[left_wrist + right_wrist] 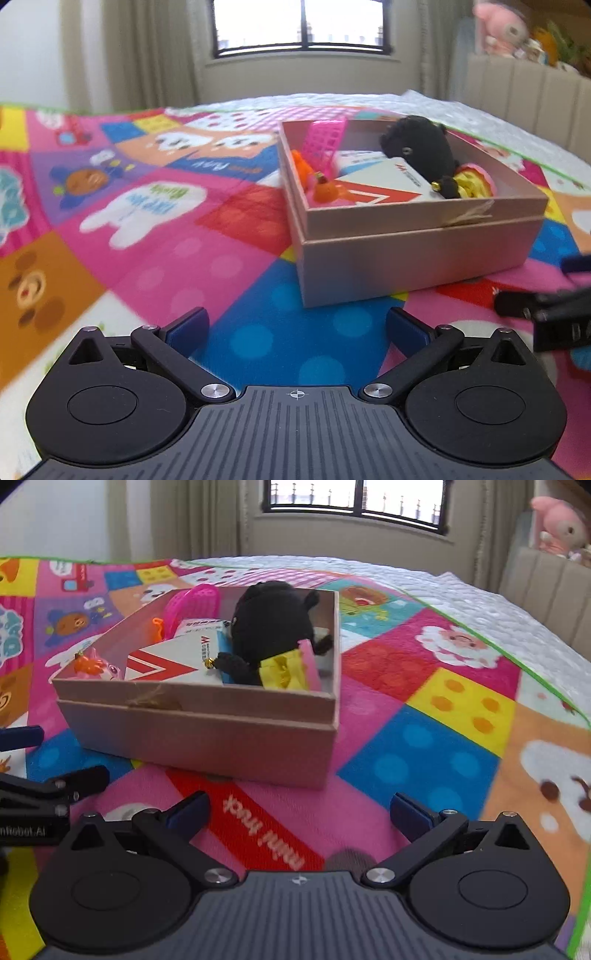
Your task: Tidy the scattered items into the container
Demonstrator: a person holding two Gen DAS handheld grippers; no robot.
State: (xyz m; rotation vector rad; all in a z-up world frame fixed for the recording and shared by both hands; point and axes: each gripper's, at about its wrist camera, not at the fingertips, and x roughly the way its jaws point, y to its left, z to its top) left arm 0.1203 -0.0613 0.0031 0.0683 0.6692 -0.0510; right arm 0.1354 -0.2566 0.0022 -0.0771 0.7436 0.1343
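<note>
A pinkish-brown cardboard box stands on the colourful patterned blanket. Inside it lie a black plush toy, a pink plastic basket, a white and red carton, an orange toy and a yellow and pink item. My left gripper is open and empty, in front of the box's near corner. My right gripper is open and empty too, just short of the box's front wall.
The blanket covers a bed with a white quilt behind. A padded headboard with a pink plush toy stands at the right. The other gripper shows at each view's side edge.
</note>
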